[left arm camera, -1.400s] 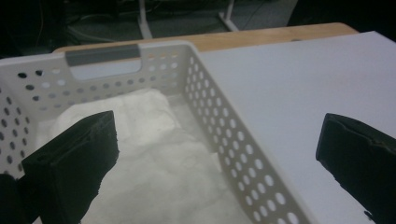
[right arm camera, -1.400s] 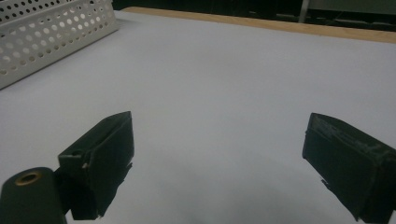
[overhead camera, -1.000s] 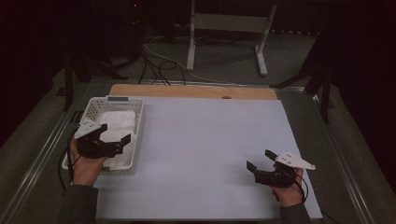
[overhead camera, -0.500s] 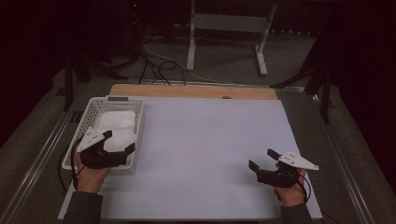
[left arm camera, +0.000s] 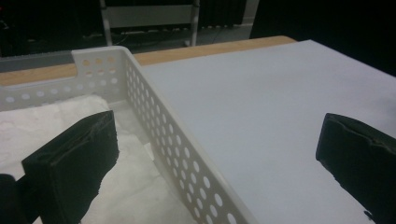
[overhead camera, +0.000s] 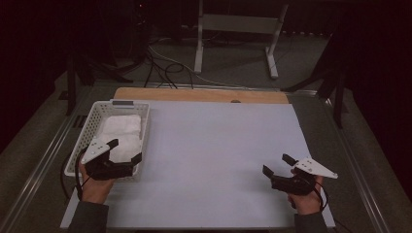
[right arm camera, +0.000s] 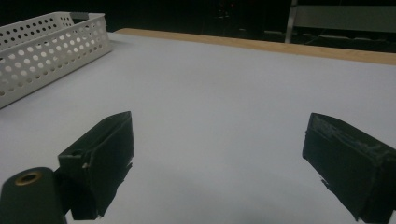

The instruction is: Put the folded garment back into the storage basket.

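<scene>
Left gripper [overhead camera: 121, 151] hovers over basket's [overhead camera: 92, 119] near right wall, jaws spread, straddling it, poised for white cloth [overhead camera: 121, 133] inside, at bench's left edge. Right gripper [overhead camera: 277, 165] idles near right corner, jaws apart, empty.

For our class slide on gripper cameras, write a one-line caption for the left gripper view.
Open left gripper straddling the perforated white basket wall, one jaw over the white cloth inside.

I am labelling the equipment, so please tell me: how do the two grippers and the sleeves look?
Both the left gripper and the right gripper are black, with two blocky jaws, a pale three-cornered plate on top and a black cable. The sleeves look dark grey.
</scene>
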Available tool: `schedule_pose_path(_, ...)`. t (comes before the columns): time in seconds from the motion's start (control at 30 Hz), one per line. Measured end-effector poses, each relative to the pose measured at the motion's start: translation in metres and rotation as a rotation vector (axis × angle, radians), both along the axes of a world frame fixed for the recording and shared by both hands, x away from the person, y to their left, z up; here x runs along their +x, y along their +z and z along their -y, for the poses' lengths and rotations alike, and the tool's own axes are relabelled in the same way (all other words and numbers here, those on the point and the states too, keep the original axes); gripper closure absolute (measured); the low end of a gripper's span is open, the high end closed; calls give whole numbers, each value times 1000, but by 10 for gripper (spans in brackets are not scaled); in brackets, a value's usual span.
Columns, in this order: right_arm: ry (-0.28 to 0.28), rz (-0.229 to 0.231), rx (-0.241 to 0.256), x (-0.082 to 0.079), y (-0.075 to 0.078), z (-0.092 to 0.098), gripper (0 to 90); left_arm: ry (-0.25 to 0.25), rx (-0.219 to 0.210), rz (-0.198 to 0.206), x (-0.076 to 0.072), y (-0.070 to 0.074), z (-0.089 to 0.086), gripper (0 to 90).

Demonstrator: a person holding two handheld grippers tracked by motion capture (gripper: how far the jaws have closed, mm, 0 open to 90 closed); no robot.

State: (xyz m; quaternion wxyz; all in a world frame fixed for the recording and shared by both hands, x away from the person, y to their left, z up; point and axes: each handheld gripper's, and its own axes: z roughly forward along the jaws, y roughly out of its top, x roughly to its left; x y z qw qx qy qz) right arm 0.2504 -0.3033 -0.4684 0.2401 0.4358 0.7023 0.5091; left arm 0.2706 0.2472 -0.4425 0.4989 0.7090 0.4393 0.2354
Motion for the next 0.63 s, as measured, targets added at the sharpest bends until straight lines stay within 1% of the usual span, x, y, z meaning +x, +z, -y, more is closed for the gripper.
schedule_pose_path(0.13,-5,5,8,-1,1,3,91,1,-4,11,-4,2,-2,2)
schedule_pose_path(0.23,-6,8,9,-1,1,4,91,5,-16,14,-6,2,-3,2)
schedule_pose_path(0.3,-6,8,7,-1,1,4,92,3,-11,14,-7,1,-4,2)
schedule_pose_path(0.53,-7,4,3,0,0,5,92,6,-19,13,-7,1,-4,2)
schedule_pose_path(0.63,-10,2,6,1,0,5,92,7,-15,11,-7,0,-4,2)
